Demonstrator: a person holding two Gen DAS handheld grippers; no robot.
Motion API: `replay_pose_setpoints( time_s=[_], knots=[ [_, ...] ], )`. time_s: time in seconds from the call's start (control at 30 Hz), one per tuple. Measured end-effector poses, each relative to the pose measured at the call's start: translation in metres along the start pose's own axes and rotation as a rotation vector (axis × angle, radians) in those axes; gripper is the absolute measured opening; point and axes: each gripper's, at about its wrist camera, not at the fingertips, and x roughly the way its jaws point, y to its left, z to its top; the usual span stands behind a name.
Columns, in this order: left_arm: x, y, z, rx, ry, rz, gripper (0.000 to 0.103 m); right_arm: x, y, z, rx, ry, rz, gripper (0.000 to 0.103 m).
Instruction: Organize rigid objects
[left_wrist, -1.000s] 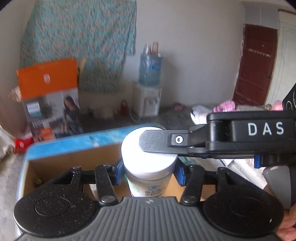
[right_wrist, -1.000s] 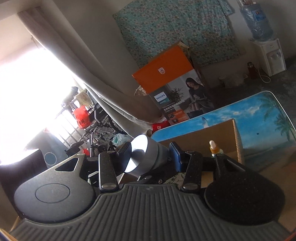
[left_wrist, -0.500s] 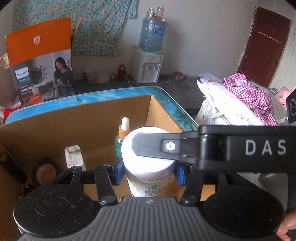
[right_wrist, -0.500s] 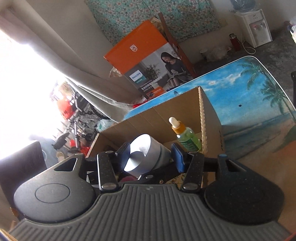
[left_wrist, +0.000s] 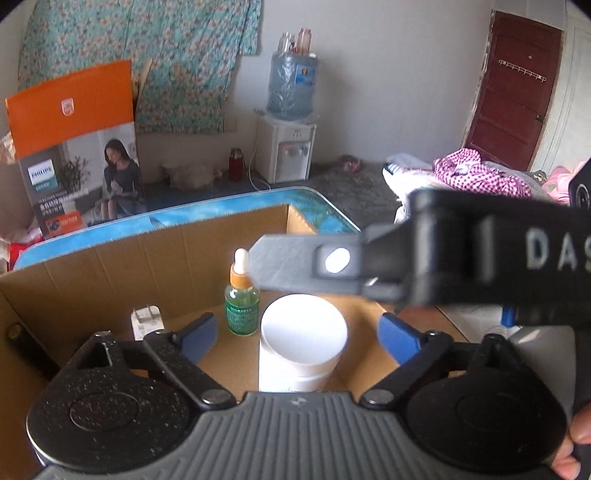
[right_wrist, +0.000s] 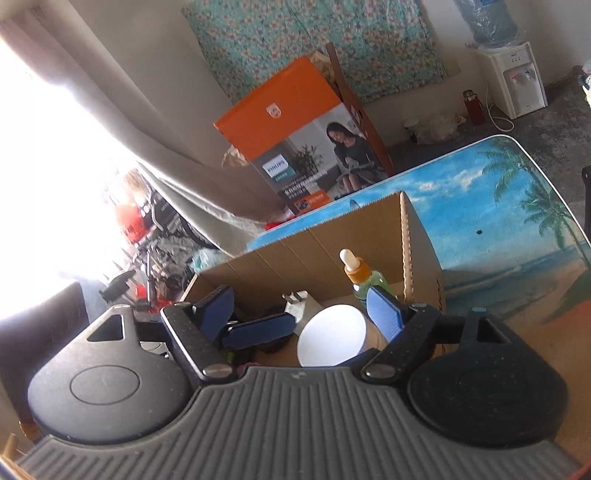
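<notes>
A white-lidded jar (left_wrist: 302, 343) stands upright on the floor of an open cardboard box (left_wrist: 147, 266), between my left gripper's (left_wrist: 295, 332) wide-open blue fingers and touching neither. A green dropper bottle (left_wrist: 242, 295) and a white plug (left_wrist: 146, 320) stand behind it. In the right wrist view the same jar (right_wrist: 330, 341) sits below my right gripper (right_wrist: 306, 312), which is open and empty, beside the dropper bottle (right_wrist: 360, 275). The right gripper's black arm (left_wrist: 461, 254) crosses above the jar in the left wrist view.
The box sits on a table with a beach-print top (right_wrist: 498, 206). A dark object (left_wrist: 16, 332) lies at the box's left wall. An orange Philips carton (left_wrist: 74, 147), a water dispenser (left_wrist: 290, 122) and a heap of clothes (left_wrist: 472, 177) stand beyond the table.
My left gripper opened and let go of the white jar, which now stands in the box. My right gripper opened too; the grey cylinder it held is out of sight.
</notes>
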Motion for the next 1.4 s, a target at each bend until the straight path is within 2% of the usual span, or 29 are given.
replay_pose_setpoints(
  time_s=[0.17,0.43,0.53,0.73,0.8,0.87,1.0,1.07,1.27,1.4],
  knots=[
    [-0.030,-0.002,-0.002,-0.006,-0.049,0.021,0.098,-0.036,0.011,-0.003,0.005,-0.107,0.030,0.084],
    [-0.106,-0.010,-0.008,-0.001,-0.182,0.037,0.103,-0.098,0.045,-0.012,-0.033,-0.236,0.064,0.094],
    [-0.127,-0.016,-0.012,0.001,-0.199,0.103,0.103,-0.118,0.062,-0.020,-0.063,-0.267,0.054,0.102],
    [-0.153,-0.027,-0.021,-0.008,-0.173,0.297,0.103,-0.145,0.090,-0.039,-0.080,-0.301,0.012,0.102],
    [-0.158,-0.034,-0.026,0.005,-0.183,0.336,0.103,-0.154,0.101,-0.043,-0.102,-0.322,-0.023,0.102],
    [-0.162,-0.037,-0.030,-0.003,-0.182,0.342,0.103,-0.164,0.112,-0.047,-0.130,-0.347,-0.067,0.102],
    [-0.169,-0.042,-0.043,-0.016,-0.211,0.285,0.103,-0.180,0.131,-0.054,-0.192,-0.375,-0.162,0.102],
    [-0.168,-0.043,-0.049,-0.003,-0.201,0.283,0.103,-0.183,0.138,-0.058,-0.222,-0.369,-0.221,0.102],
    [-0.166,-0.023,-0.057,-0.051,-0.176,0.326,0.103,-0.178,0.148,-0.083,-0.351,-0.313,-0.481,0.102],
    [-0.159,-0.004,-0.062,-0.088,-0.127,0.412,0.103,-0.157,0.151,-0.098,-0.435,-0.234,-0.613,0.102]
  ],
)
